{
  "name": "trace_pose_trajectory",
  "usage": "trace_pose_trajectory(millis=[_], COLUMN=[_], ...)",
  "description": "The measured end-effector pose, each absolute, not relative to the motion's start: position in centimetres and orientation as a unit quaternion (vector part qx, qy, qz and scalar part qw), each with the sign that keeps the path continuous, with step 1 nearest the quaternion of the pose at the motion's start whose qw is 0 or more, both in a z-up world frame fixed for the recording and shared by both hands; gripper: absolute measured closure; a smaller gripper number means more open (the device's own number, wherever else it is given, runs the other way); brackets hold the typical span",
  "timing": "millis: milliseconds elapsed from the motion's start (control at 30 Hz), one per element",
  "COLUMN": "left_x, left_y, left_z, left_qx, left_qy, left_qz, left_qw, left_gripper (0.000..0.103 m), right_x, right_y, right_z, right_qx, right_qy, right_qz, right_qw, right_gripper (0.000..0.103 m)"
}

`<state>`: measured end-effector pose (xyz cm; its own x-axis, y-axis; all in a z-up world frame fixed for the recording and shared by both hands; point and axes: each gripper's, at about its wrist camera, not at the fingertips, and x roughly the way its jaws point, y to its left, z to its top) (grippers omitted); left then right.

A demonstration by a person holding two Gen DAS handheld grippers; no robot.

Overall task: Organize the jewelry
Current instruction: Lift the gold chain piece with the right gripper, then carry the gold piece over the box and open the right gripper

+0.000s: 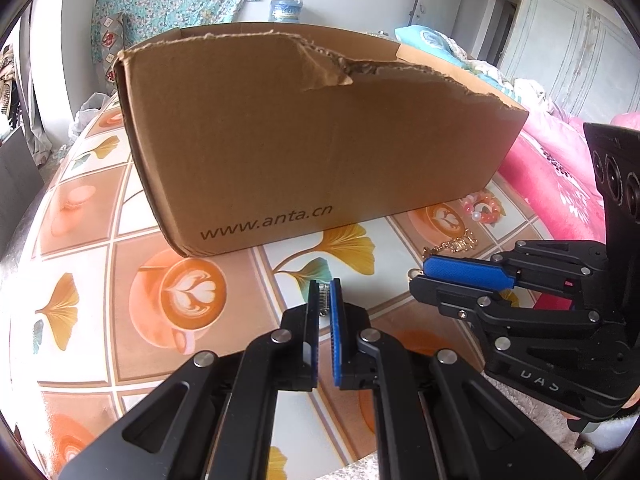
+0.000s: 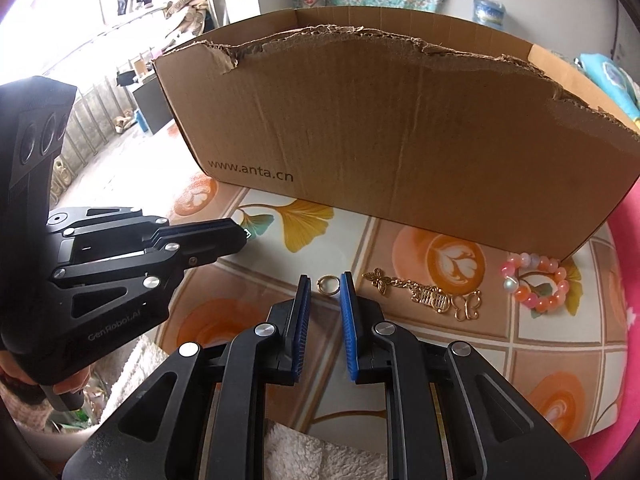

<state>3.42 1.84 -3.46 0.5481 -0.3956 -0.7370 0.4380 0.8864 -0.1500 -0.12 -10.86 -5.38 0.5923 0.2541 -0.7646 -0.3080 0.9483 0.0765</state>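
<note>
A torn cardboard box marked www.anta.cn stands on the patterned table; it also shows in the right wrist view. My left gripper is shut on a small silver piece of jewelry above the table in front of the box. My right gripper is open, its fingertips either side of a small gold ring on the table. A gold butterfly chain and a pink bead bracelet lie to its right. In the left wrist view the right gripper sits near the chain.
The table has a tiled coffee-and-leaf pattern. A pink cloth lies beyond the table's right edge. White fluffy fabric lies under my right gripper. The left gripper's body fills the left of the right wrist view.
</note>
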Motion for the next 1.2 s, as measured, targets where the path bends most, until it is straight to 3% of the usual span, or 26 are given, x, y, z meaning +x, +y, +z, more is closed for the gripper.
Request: trace_pose_trajectory(millis=[367,467,800,1200], left_x=[3.4,3.4,3.3,0.3], left_y=[2.1,2.1,2.3,3.3], left_z=[-3.5,-3.5,-3.3,2.3], left_qx=[0.022,0.022,0.022,0.011], left_qy=[0.41,0.41,0.403,0.332], left_qz=[-0.245,-0.245,-0.244,-0.272], left_qw=[0.878,0.878,0.882,0.903], left_gripper=[0.099,0.099,0.099,0.099], right_x=[1.0,1.3,2.0,-1.3], right_y=[-9.1,-8.8,-10.3,-12.8], right_z=[-5.8,-5.9,-5.9,0.5], right_qx=[-0.075,-0.093,-0.05,-0.013], right_qy=[0.419,0.42,0.421,0.332], right_qz=[0.167,0.188,0.209,0.255], right_qw=[0.889,0.883,0.881,0.908], right_gripper=[0.088,0.093,0.095,0.095])
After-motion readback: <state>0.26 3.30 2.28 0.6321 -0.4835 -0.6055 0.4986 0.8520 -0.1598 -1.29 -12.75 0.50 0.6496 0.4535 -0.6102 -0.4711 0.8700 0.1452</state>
